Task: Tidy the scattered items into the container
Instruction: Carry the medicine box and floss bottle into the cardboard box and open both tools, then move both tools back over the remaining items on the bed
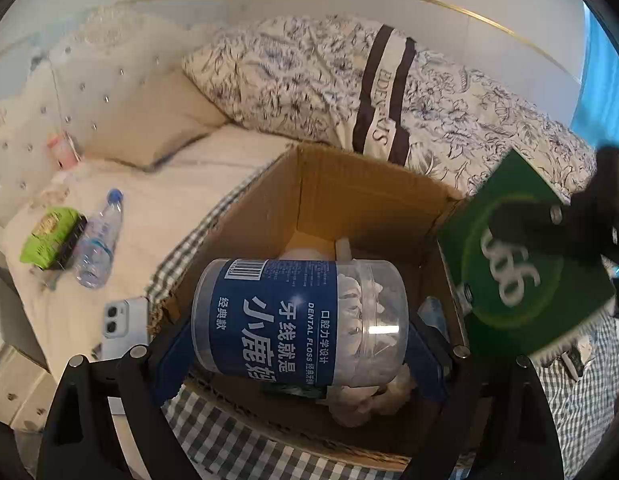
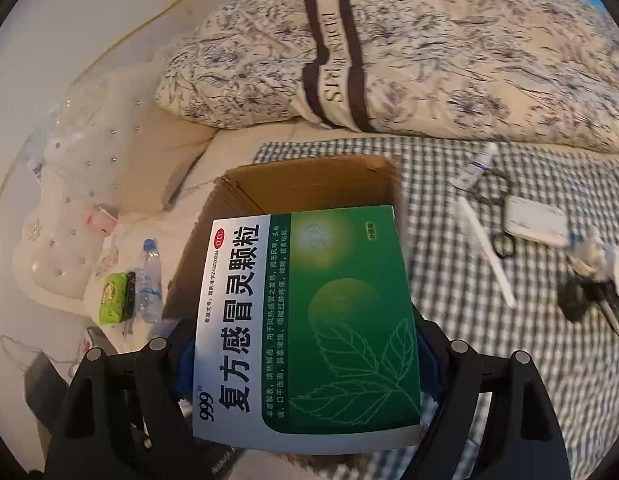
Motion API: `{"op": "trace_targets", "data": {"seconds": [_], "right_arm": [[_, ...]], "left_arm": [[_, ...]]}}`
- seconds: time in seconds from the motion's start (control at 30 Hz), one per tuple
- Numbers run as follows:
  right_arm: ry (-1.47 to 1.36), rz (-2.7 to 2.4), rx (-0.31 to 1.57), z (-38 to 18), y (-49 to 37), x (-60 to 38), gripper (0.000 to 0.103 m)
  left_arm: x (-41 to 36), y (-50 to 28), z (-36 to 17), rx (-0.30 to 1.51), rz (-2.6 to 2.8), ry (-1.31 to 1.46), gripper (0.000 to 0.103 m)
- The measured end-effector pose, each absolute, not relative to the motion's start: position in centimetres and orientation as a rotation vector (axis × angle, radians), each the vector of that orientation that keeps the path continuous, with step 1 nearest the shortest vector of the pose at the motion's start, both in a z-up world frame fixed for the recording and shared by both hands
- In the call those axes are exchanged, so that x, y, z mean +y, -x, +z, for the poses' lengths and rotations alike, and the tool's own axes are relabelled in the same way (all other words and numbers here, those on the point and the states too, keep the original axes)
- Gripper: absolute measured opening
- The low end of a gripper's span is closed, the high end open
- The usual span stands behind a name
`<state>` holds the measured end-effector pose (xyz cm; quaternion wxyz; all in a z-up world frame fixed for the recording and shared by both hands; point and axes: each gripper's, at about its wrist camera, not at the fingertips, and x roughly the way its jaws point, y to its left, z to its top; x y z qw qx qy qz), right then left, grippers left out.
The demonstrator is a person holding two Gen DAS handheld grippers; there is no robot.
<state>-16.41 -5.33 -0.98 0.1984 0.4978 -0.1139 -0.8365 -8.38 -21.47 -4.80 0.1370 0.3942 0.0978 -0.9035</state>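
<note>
Two fisheye views look along hand-held tools over a bed [image 1: 213, 184]. The left tool [image 1: 299, 354], black with blue pads, is clamped on a clear plastic jar with a blue dental floss label [image 1: 297, 320]; the jar lies on its side between the pads and is held above the open brown cardboard box [image 1: 349, 196]. White, soft-looking items lie at the bottom of the box, partly hidden by the jar.

The right tool [image 2: 305, 364], also black with blue pads, grips a flat green and white medicine carton printed with leaves [image 2: 309, 320] by its sides. The carton is held above the near right edge of the box; in the left view it appears tilted at the box's right wall.

The box stands on a green and white checked cloth [image 2: 449, 280] spread over the cream bed. On the cloth to the right of the box lie a long white stick [image 2: 485, 252], small black-handled scissors [image 2: 499, 216], a small white tube [image 2: 479, 168], a flat white case [image 2: 535, 220] and a dark bunch of keys [image 2: 589, 296].

To the left, on the bare sheet, a clear water bottle with a blue cap [image 1: 99, 240] lies beside a lime green packet [image 1: 53, 236]. A pale blue phone [image 1: 123, 320] rests near the box's left corner. A floral quilt with dark stripes [image 1: 349, 92] is heaped behind the box.
</note>
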Motion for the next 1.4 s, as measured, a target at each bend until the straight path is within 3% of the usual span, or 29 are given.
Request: {"op": "trace_targets", "data": {"seconds": [0.1,0.37,0.7,1.0,1.4], "right_arm": [[-1.388,-2.345,-0.327,-1.3,17.5,-6.1,0.083],[-1.288,-2.441,-0.17,0.3,17.8,-7.2,0.088],[-1.213,-2.484,-0.203,1.9,17.4,-4.0,0.089],[-1.26,-2.632,-0.241,0.4,16.2,10.0,0.089],[-1.535,-2.746,0.121,-5.6,15.8,28.0,0.089]], "left_arm": [[-22.2,8.9,-5.2,0.338,-2.611,-1.169,0.096],[-21.3,9.5,-4.5,0.28,-2.63,-1.142,0.101],[-19.9,9.8,-3.8,0.265,-2.635,-1.12,0.102],[-11.8,11.1,-3.1,0.234,-2.779,-1.168,0.102],[1.3,13.6,-5.7,0.098,-2.949,-1.331,0.103]]}}
